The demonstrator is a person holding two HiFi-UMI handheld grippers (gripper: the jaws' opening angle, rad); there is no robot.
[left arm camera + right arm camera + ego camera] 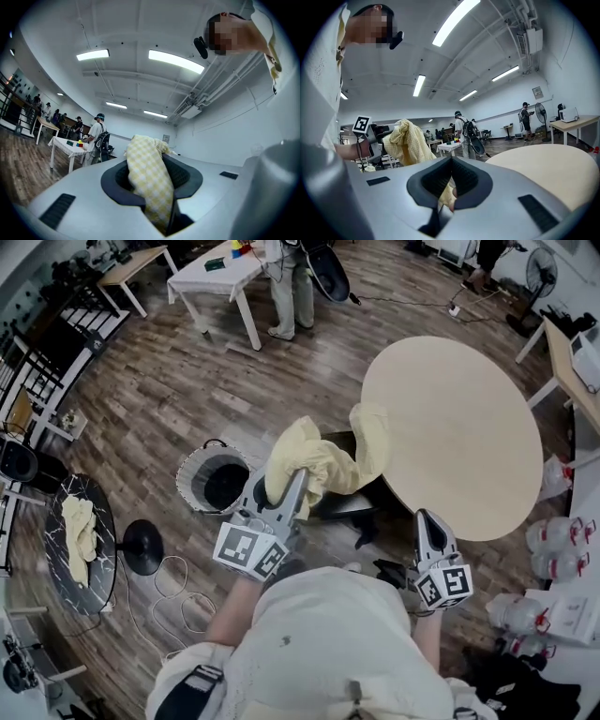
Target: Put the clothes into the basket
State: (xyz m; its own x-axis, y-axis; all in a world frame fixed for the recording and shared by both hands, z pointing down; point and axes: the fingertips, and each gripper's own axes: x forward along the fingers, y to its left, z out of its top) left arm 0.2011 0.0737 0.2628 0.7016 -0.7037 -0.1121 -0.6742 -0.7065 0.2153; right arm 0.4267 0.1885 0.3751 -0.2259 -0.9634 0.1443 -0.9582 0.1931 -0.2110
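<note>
The left tool (296, 488) is clamped on a pale yellow checked cloth (323, 460). The cloth bunches above the jaws and trails toward 2 o'clock, up to the edge of the round beige counter (469, 418). The right tool (423, 518) is closed too, with a scrap of yellow fabric (446, 196) pinched low between its jaws; whether it belongs to that cloth I cannot tell. The round woven basket (190, 468) stands on the wooden floor (187, 381) at 9 o'clock of the left tool, apart from the cloth.
</note>
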